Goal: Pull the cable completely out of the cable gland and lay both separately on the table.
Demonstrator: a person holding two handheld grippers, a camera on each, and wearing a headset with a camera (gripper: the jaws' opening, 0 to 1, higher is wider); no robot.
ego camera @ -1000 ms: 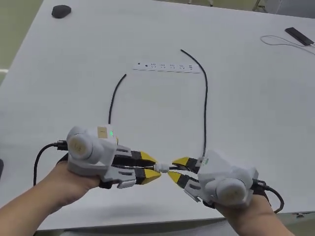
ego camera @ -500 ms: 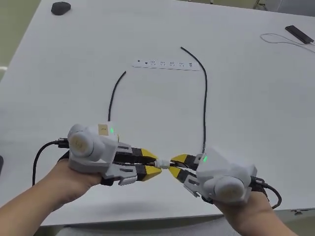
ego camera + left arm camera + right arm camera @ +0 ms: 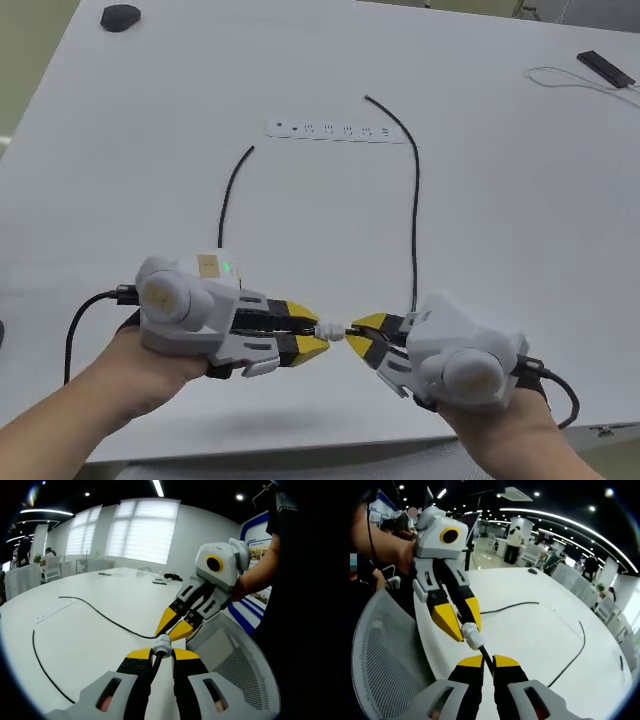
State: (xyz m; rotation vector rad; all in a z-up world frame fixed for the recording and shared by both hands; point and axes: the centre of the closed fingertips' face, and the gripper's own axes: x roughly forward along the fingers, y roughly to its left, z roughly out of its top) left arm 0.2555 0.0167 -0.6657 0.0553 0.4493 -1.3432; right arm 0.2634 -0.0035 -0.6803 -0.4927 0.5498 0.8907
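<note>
Right gripper view has the right claw (image 3: 487,661) at the bottom, its yellow tips nearly together and clamped on the black cable (image 3: 485,653). Just beyond them the cable enters the white cable gland (image 3: 471,635). The left claw (image 3: 468,630) comes in from the opposite side and is pinched shut on the gland. A short black stretch of cable shows between the two claws, so the cable is not yet out of the gland. A grey mesh chair (image 3: 385,650) lies below the claws.

In the head view the claws meet tip to tip, held off the white worktop (image 3: 520,260) at its near edge. From behind the right claw the cable runs away across the worktop. It then bends left and ends by the right end of a white power strip (image 3: 335,130). A second, shorter black cable (image 3: 232,190) lies apart to its left. A dark computer mouse (image 3: 120,17) sits near the far left corner. A flat black device (image 3: 607,70) and a thin white wire (image 3: 560,78) lie towards the far right corner
</note>
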